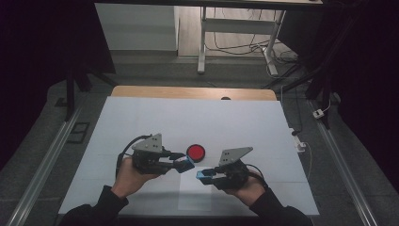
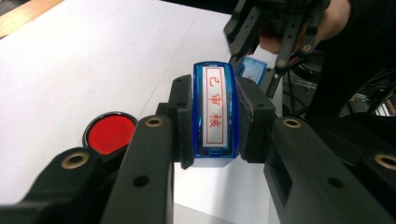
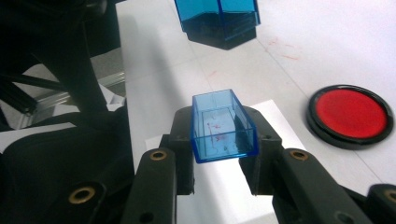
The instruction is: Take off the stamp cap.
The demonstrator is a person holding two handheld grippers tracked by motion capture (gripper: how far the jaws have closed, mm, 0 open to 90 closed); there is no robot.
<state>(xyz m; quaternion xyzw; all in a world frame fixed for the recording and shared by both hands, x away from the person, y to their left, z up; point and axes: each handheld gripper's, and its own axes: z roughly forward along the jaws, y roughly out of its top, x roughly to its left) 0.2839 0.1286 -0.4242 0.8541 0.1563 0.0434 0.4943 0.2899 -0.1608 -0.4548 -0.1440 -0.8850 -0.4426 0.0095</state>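
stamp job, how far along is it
Done: the blue cap is off the stamp; the left gripper clamps the stamp, the right gripper the cap. In hand: both held above the table. Left: inking on the red ink pad, probably stamping the white paper.

Translucent blue plastic stamp [image 2: 214, 112] with white face, red border and red characters. Clear blue plastic cap [image 3: 222, 126] flecked red inside; round ink pad [image 3: 350, 115], bright red in black rim. White desk [image 1: 155, 122] with wooden far edge; black tongs.
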